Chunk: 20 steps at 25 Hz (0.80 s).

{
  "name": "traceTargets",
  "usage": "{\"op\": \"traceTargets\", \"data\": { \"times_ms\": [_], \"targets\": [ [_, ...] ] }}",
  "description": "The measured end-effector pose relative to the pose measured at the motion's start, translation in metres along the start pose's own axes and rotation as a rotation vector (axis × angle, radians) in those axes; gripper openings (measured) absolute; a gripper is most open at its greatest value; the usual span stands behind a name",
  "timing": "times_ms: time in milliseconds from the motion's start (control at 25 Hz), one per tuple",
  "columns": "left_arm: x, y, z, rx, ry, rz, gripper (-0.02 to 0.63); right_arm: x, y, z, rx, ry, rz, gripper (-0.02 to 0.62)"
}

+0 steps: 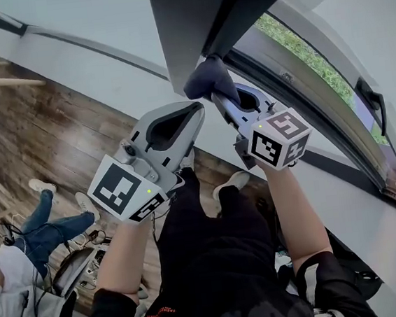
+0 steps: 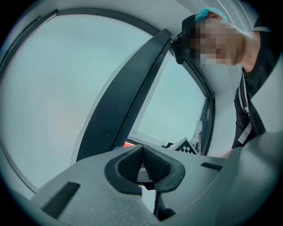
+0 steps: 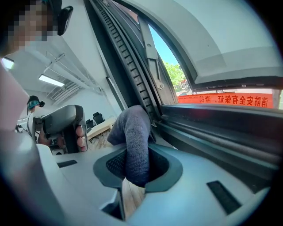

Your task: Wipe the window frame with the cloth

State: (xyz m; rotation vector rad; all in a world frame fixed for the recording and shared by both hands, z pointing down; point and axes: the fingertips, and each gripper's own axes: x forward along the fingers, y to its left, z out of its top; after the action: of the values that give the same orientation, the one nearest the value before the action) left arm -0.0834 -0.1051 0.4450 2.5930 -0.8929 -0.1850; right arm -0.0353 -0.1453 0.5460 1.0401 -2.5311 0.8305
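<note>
1. Closest up: left gripper (image 1: pixel 194 109), jaws pressed together with nothing between, raised just left of the right one.
2. Right gripper (image 1: pixel 218 97), clamped on dark cloth (image 1: pixel 207 79), bunched up beyond the jaws.
3. Cloth touching dark window frame (image 1: pixel 239 16), at the bar's end beside the rubber seal.
4. Far below: wood floor (image 1: pixel 33 129).

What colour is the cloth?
Dark blue-grey knit cloth, held in the right gripper; it shows best in the right gripper view.
</note>
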Motion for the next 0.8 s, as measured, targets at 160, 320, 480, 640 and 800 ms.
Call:
{"op": "traceTargets", "data": {
  "times_ms": [160,320,480,640,800],
  "targets": [
    [0.0,0.001,0.001,0.002,0.001,-0.001,0.02,0.001,-0.003,-0.006,0.009,0.013,-0.007,0.064],
    [0.001,-0.001,0.008,0.016,-0.003,-0.001,0.02,-0.003,0.003,-0.008,0.005,0.022,0.003,0.064],
    [-0.003,-0.005,0.026,0.048,-0.015,0.004,0.02,-0.017,0.014,0.003,-0.003,-0.003,0.013,0.064],
    [-0.003,-0.011,0.05,0.089,-0.04,0.008,0.02,-0.033,0.021,0.029,-0.03,-0.052,0.016,0.064],
    [-0.002,-0.025,0.071,0.12,-0.057,0.001,0.02,-0.052,0.028,0.057,-0.054,-0.099,0.016,0.064]
  ]
}}
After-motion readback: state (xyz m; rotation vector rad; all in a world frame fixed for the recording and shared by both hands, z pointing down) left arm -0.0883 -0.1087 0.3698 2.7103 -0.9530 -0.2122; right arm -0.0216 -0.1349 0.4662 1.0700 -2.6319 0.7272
